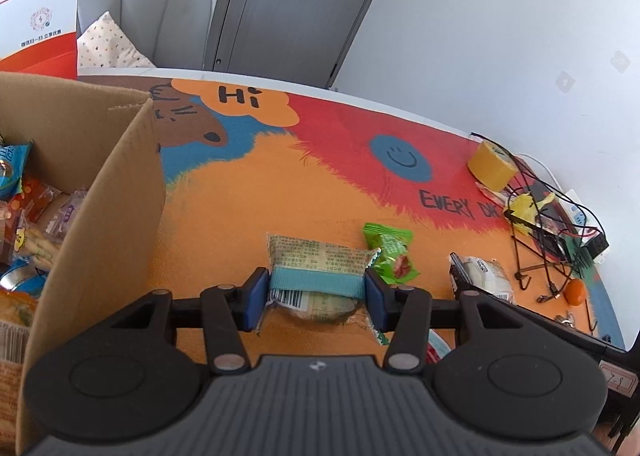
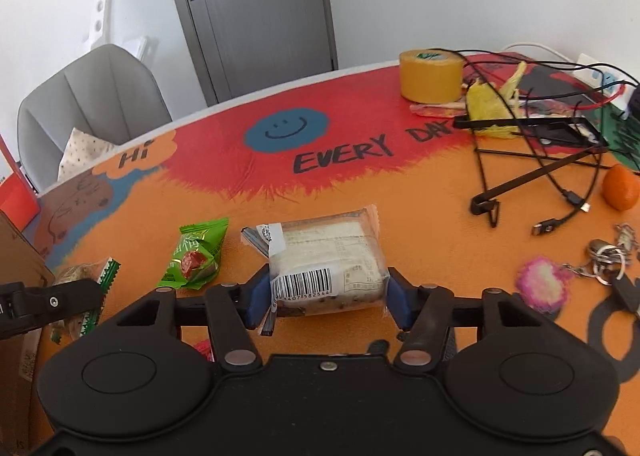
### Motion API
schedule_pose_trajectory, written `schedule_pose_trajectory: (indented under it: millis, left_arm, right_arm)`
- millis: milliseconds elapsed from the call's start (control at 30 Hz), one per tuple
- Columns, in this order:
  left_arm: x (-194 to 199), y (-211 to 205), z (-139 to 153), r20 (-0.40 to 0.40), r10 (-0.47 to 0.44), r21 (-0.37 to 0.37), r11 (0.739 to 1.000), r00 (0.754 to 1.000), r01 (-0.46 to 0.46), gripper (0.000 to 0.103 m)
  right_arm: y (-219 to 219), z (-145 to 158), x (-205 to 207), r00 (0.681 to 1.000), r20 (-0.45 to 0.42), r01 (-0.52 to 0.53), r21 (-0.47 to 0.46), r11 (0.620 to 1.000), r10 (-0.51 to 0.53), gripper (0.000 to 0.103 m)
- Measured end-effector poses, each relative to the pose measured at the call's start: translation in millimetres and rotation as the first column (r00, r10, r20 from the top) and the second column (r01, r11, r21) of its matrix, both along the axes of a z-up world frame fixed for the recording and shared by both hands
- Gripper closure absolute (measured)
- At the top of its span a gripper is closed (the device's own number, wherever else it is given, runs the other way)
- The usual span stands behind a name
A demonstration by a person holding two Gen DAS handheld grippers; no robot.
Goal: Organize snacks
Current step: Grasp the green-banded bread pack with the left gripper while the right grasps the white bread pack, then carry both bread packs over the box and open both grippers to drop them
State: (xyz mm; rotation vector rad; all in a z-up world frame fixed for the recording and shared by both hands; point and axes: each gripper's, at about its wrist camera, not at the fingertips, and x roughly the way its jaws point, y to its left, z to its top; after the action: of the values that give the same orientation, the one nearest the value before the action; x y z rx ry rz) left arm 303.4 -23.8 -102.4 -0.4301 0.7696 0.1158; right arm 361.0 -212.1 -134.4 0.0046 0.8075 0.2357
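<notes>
On the colourful table mat, my left gripper (image 1: 316, 288) is shut on a beige pastry packet (image 1: 320, 260) with a teal band, its blue pads pressed on both sides. An open cardboard box (image 1: 120, 195) holding several snacks stands just to its left. A green snack packet (image 1: 390, 252) lies loose on the right of the pastry. My right gripper (image 2: 326, 292) is shut on a white cake packet (image 2: 328, 260) with a barcode label, which rests on the mat. The green packet (image 2: 196, 256) lies left of it, and further left a left gripper finger (image 2: 48, 300) shows with the pastry (image 2: 76, 276).
At the back right stand a yellow tape roll (image 2: 430, 75), a tangle of black cables (image 2: 540, 159) and a black stand. An orange (image 2: 620, 187), keys (image 2: 608, 252) and a pink pom-pom (image 2: 540, 288) lie to the right. A grey chair (image 2: 92, 95) stands behind the table.
</notes>
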Motion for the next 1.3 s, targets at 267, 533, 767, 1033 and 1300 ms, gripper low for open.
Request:
schedule_pose_trajectory:
  millis: [267, 533, 767, 1033, 1300]
  left_arm:
    - [-31, -1, 29, 0.074, -0.011, 0.006, 1.0, 0.997, 0.011, 0.053]
    - [-69, 17, 49, 0.13, 0.029, 0.018, 0.999, 0.991, -0.031, 0.053]
    - [-96, 45, 57, 0.147, 0.077, 0.009, 0.997, 0.986, -0.079, 0.053]
    - [-120, 68, 67, 0.162, 0.104, 0.001, 0.994, 0.981, -0.106, 0.053]
    - [-138, 97, 67, 0.145, 0.16, 0.016, 0.986, 0.977, -0.164, 0.053]
  right_arm:
    - [1, 27, -33, 0.999, 0.044, -0.012, 0.063, 0.998, 0.009, 0.046]
    - [21, 47, -62, 0.995, 0.083, -0.067, 0.108, 0.992, 0.058, 0.046]
    - [41, 56, -84, 0.99, 0.104, -0.11, 0.119, 0.987, 0.098, 0.046]
    - [66, 63, -103, 0.984, 0.117, -0.15, 0.126, 0.981, 0.135, 0.046]
    - [95, 71, -115, 0.974, 0.129, -0.201, 0.125, 0.972, 0.185, 0.046]
